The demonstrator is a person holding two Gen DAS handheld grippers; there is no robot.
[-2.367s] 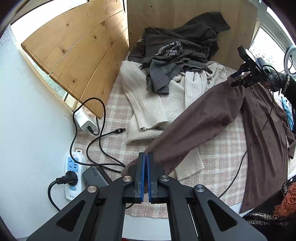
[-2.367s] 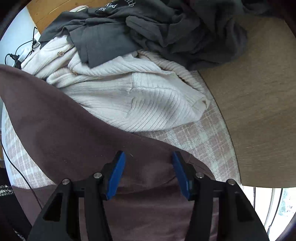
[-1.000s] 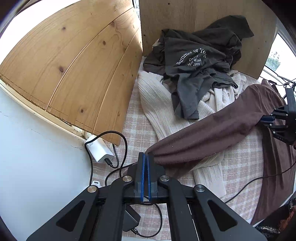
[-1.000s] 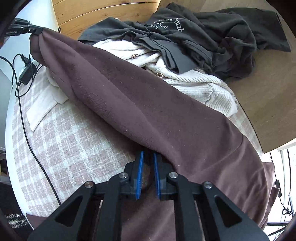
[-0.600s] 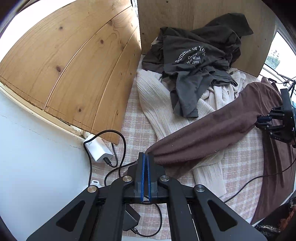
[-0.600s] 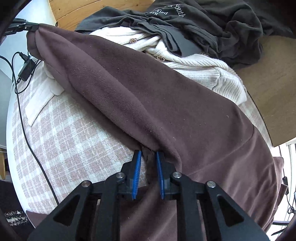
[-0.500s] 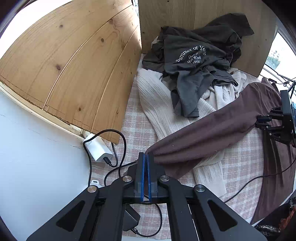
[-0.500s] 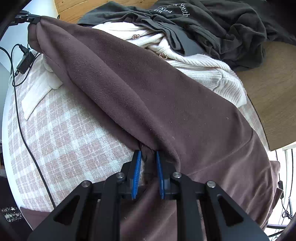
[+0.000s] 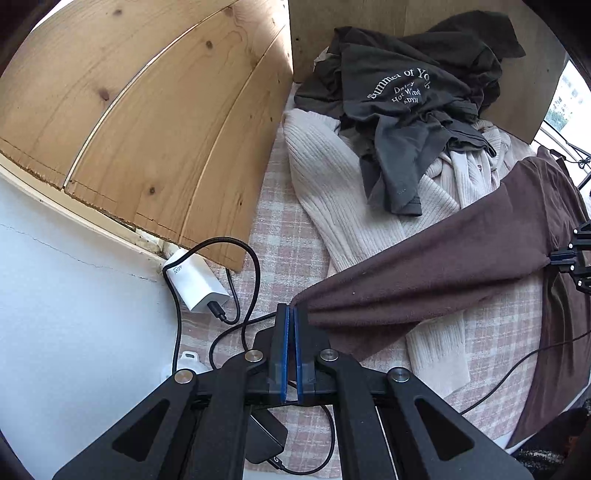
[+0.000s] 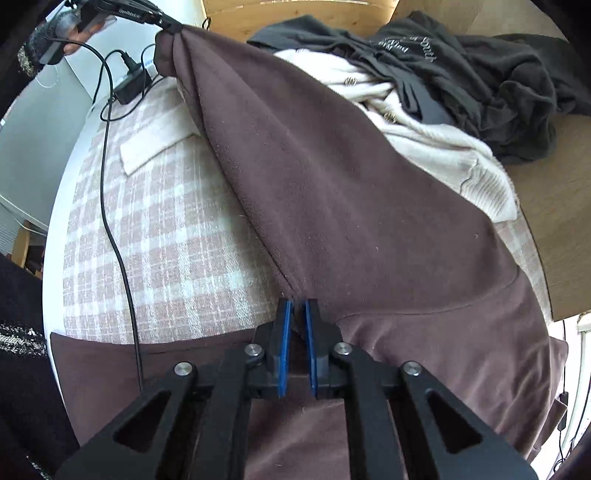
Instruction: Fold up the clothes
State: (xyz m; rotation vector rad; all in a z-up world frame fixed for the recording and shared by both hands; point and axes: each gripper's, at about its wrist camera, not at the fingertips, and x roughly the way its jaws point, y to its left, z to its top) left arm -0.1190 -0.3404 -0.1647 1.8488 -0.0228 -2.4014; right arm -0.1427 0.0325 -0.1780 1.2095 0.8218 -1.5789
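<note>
A brown fleece garment [image 9: 436,269] lies on a pink plaid cloth [image 9: 284,243]. Its sleeve is stretched taut between my two grippers. My left gripper [image 9: 290,312] is shut on the sleeve's cuff end, low over the cloth near the cables. My right gripper [image 10: 297,308] is shut on the sleeve near its shoulder; it shows in the left wrist view [image 9: 569,254] at the right edge. The garment's body [image 10: 424,350] spreads under and right of the right gripper. The left gripper shows in the right wrist view [image 10: 168,24] at top left.
A cream ribbed cardigan [image 9: 343,199] and a dark grey printed T-shirt [image 9: 402,96] are piled at the back. Wooden boards [image 9: 166,122] stand behind and to the left. A white charger [image 9: 195,280], black cables [image 9: 247,280] and a black adapter [image 9: 266,439] lie near the left gripper.
The right gripper, open earlier, closed on the brown sleeve. The sleeve has been lifted and pulled taut between the grippers. The left gripper moved nearer the wooden boards.
</note>
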